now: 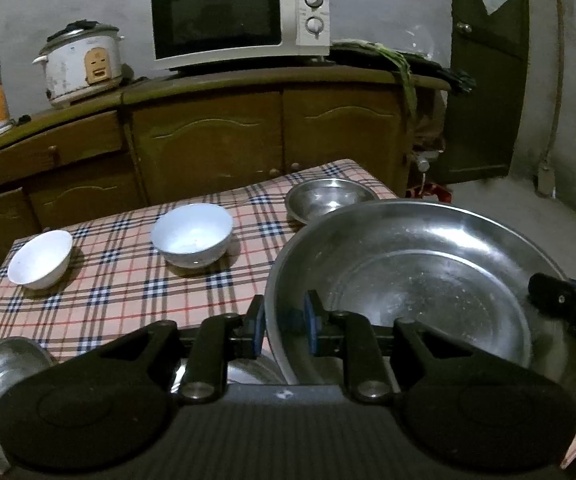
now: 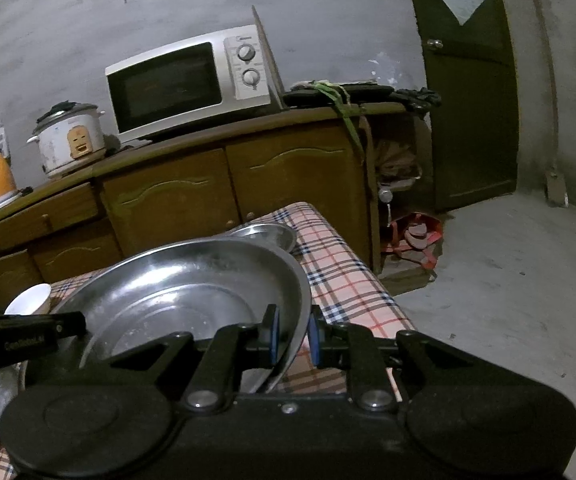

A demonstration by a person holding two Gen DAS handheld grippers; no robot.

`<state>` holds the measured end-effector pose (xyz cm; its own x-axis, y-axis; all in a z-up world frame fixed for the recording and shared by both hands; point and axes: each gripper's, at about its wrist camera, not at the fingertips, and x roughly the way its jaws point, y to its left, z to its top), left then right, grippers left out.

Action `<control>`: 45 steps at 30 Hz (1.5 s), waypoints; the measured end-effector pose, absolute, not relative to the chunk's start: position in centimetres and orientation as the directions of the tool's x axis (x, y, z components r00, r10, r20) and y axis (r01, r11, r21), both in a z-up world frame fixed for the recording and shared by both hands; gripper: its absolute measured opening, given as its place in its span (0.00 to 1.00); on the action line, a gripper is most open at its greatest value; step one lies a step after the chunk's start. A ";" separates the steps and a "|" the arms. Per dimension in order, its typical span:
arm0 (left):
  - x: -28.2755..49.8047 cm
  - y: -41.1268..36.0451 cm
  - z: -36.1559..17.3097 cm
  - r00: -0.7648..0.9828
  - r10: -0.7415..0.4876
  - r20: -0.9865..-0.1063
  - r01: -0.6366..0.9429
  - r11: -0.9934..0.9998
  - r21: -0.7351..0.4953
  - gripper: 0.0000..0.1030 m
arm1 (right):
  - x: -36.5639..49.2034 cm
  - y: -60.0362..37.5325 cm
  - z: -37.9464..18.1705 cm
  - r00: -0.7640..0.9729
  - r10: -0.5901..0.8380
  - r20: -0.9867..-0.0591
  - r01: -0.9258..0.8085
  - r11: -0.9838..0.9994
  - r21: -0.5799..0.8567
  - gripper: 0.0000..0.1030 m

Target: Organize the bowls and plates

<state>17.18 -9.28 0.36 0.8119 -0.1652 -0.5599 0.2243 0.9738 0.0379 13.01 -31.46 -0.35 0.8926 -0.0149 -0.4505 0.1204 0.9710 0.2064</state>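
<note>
Item: lg steel basin (image 1: 428, 264), round, no long axis, mouth up, slightly tilted. Your L gripper (image 1: 284, 330) & R gripper (image 2: 294, 336) each nearly closed, clamping opposite rims.

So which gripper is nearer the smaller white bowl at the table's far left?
Left. The left gripper grips the big steel pan's rim nearest the small white bowl; the right gripper grips the opposite rim.

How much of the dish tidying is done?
Nothing looks stacked yet. Right now the left gripper and right gripper each pinch the rim of the big metal plate. Still waiting on the table: two white bowls and a small metal bowl.
</note>
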 end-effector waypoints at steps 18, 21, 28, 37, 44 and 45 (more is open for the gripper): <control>16.1 -4.2 -0.1 0.820 -0.081 -0.566 0.124 0.992 0.038 0.20 | 13.5 -25.8 -0.6 0.882 0.064 -0.468 0.020 0.985 0.173 0.20; 15.9 -3.6 -0.1 0.822 -0.065 -0.566 0.109 0.993 0.044 0.20 | 13.7 -25.0 -0.7 0.879 0.077 -0.471 0.005 0.985 0.171 0.20; 15.7 -1.5 -0.7 0.812 -0.026 -0.582 0.069 0.996 0.051 0.21 | 14.0 -22.7 -1.3 0.865 0.119 -0.487 -0.042 0.985 0.167 0.20; 15.7 1.4 -1.9 0.789 0.026 -0.613 0.003 0.999 0.046 0.21 | 15.2 -19.4 -2.7 0.839 0.169 -0.517 -0.102 0.983 0.156 0.20; 16.1 3.0 -3.3 0.774 0.043 -0.632 -0.021 0.999 0.043 0.21 | 16.4 -17.6 -4.2 0.821 0.192 -0.538 -0.132 0.980 0.148 0.20; 16.2 3.3 -3.6 0.770 0.044 -0.636 -0.023 0.999 0.042 0.21 | 16.6 -17.3 -4.5 0.817 0.194 -0.544 -0.135 0.980 0.147 0.20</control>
